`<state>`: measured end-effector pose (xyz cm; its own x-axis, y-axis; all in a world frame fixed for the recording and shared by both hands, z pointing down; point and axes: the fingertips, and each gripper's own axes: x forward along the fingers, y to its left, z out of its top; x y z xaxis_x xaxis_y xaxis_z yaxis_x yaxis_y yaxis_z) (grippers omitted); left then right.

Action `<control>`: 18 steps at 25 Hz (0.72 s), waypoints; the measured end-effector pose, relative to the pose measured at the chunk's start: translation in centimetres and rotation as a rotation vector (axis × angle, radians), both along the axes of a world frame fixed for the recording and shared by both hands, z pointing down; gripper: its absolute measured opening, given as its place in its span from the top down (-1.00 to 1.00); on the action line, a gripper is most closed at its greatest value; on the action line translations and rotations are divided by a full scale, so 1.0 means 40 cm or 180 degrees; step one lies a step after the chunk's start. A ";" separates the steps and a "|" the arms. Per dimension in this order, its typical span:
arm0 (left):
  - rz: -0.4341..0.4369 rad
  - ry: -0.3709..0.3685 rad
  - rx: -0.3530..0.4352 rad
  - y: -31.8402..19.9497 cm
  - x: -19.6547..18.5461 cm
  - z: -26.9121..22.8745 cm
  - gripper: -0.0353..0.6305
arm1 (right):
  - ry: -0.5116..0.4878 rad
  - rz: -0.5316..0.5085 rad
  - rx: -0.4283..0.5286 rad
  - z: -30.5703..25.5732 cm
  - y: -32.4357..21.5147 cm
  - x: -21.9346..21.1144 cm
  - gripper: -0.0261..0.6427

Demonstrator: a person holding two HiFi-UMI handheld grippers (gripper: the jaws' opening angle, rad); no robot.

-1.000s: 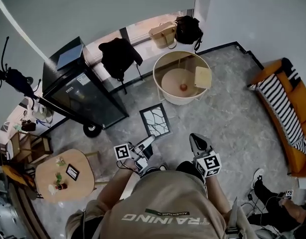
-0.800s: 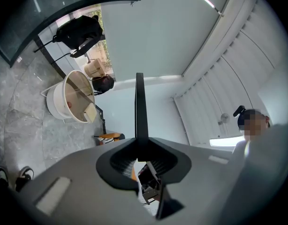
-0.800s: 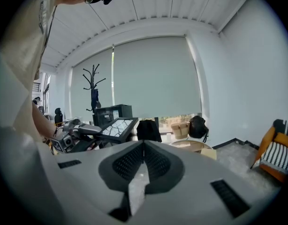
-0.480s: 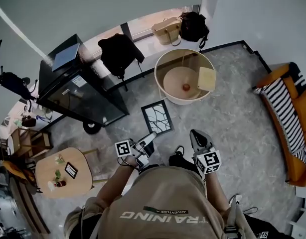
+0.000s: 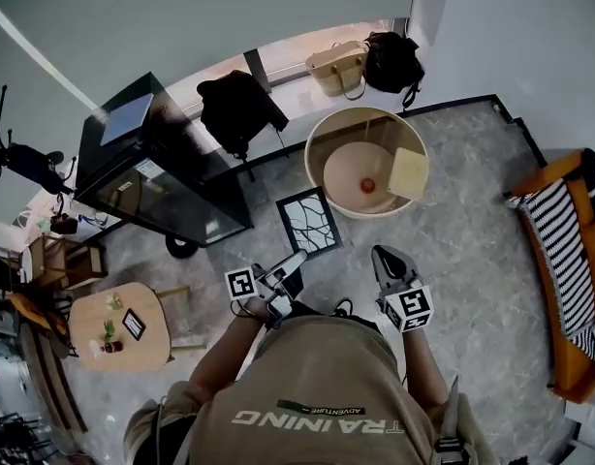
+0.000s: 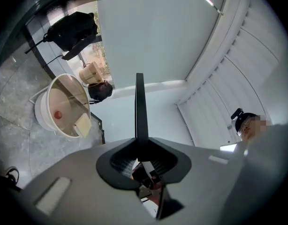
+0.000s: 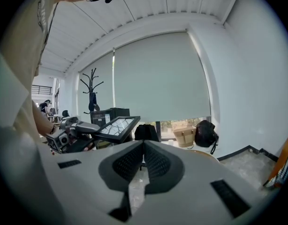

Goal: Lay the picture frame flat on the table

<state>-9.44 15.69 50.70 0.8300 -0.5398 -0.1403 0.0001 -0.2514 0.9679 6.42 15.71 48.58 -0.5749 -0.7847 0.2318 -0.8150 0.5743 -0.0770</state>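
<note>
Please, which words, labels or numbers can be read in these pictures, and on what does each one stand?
"TRAINING": back of the person's shirt, upside down in the head view.
Small patch above it: too small to read.
Sticker on the black cabinet: too small to read.
Square markers: patterns only, no letters.

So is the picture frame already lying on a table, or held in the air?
Held in the air: the left gripper clamps the picture frame by one edge, roughly level, face up.

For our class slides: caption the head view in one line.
Left tongs hold a picture frame near a round table; right tongs empty.
</note>
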 end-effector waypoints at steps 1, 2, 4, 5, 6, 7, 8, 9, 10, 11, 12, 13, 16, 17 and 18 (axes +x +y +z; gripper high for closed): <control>-0.0030 0.0007 0.0003 -0.018 0.007 0.001 0.67 | 0.0008 -0.0029 -0.0029 0.008 -0.017 0.004 0.90; -0.0054 0.0013 -0.0006 -0.031 0.012 0.004 0.67 | 0.0008 -0.0053 -0.0070 0.015 -0.029 0.004 0.90; -0.0072 0.0005 -0.0052 -0.047 0.018 0.013 0.67 | -0.0023 -0.0076 -0.0138 0.027 -0.046 0.000 0.90; -0.0068 0.0000 -0.0075 -0.053 0.019 0.018 0.67 | -0.0040 -0.0083 -0.0162 0.032 -0.052 -0.001 0.90; -0.0061 -0.0001 -0.0089 -0.058 0.020 0.021 0.67 | -0.0050 -0.0092 -0.0174 0.036 -0.057 -0.004 0.90; -0.0052 0.0001 -0.0096 -0.063 0.020 0.024 0.67 | -0.0049 -0.0103 -0.0177 0.040 -0.062 -0.007 0.90; -0.0038 0.0003 -0.0098 -0.069 0.018 0.027 0.67 | -0.0037 -0.0111 -0.0171 0.041 -0.068 -0.011 0.90; -0.0020 0.0002 -0.0094 -0.082 0.015 0.029 0.67 | -0.0017 -0.0111 -0.0154 0.039 -0.081 -0.015 0.90; 0.0005 0.0000 -0.0083 -0.102 0.010 0.028 0.67 | 0.0004 -0.0102 -0.0124 0.034 -0.102 -0.021 0.90; 0.0034 -0.0001 -0.0074 -0.126 0.005 0.026 0.67 | 0.0021 -0.0085 -0.0085 0.026 -0.129 -0.027 0.90; 0.0065 0.0002 -0.0073 -0.150 -0.002 0.024 0.67 | 0.0031 -0.0064 -0.0048 0.018 -0.155 -0.033 0.90; 0.0097 0.0006 -0.0074 -0.172 -0.009 0.022 0.67 | 0.0043 -0.0042 -0.0038 0.012 -0.177 -0.040 0.90; 0.0213 -0.0036 -0.0104 -0.231 -0.025 0.033 0.67 | 0.0080 0.0069 -0.0106 0.008 -0.227 -0.050 0.90; 0.0262 -0.0063 -0.0126 -0.249 -0.028 0.038 0.67 | 0.0084 0.0119 -0.0115 0.005 -0.242 -0.051 0.90; 0.0312 -0.0085 -0.0147 -0.269 -0.032 0.043 0.67 | 0.0091 0.0167 -0.0110 0.001 -0.260 -0.053 0.90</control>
<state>-10.72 4.94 52.43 0.8823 -0.4611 -0.0942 -0.0035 -0.2067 0.9784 4.31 5.32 48.61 -0.5260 -0.8048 0.2750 -0.8460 0.5282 -0.0724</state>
